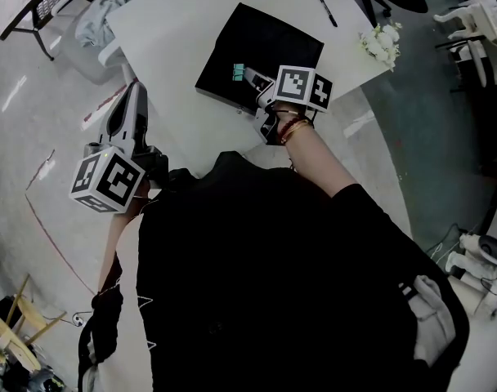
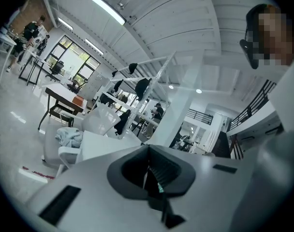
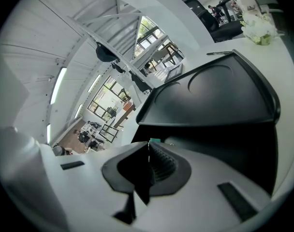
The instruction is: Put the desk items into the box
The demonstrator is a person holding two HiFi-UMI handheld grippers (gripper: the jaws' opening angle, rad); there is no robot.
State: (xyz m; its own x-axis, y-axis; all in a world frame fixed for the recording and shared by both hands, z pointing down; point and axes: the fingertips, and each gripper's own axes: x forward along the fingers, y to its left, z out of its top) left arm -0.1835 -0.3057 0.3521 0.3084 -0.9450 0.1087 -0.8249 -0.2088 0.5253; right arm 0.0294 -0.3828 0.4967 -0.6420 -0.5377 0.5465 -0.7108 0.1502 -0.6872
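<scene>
Pinching a small teal clip (image 1: 238,72) at the tips of the right gripper (image 1: 250,78), jaws drawn all but together on it, and holding it low over the near part of the black box (image 1: 232,39) on the white table (image 1: 175,23) — seemingly so as to be dropping it straight inside; leaving a black pen (image 1: 326,9) and white flowers (image 1: 382,43) lying beyond the box, probably for later trips. Holding the left gripper (image 1: 136,92) off the table's edge over the floor, jaws closed on nothing — likely parked clear of the working side.

We are in a big office: white tables (image 1: 175,23), desk chairs (image 3: 200,8), long lights (image 2: 108,8), big windows (image 2: 77,62).
</scene>
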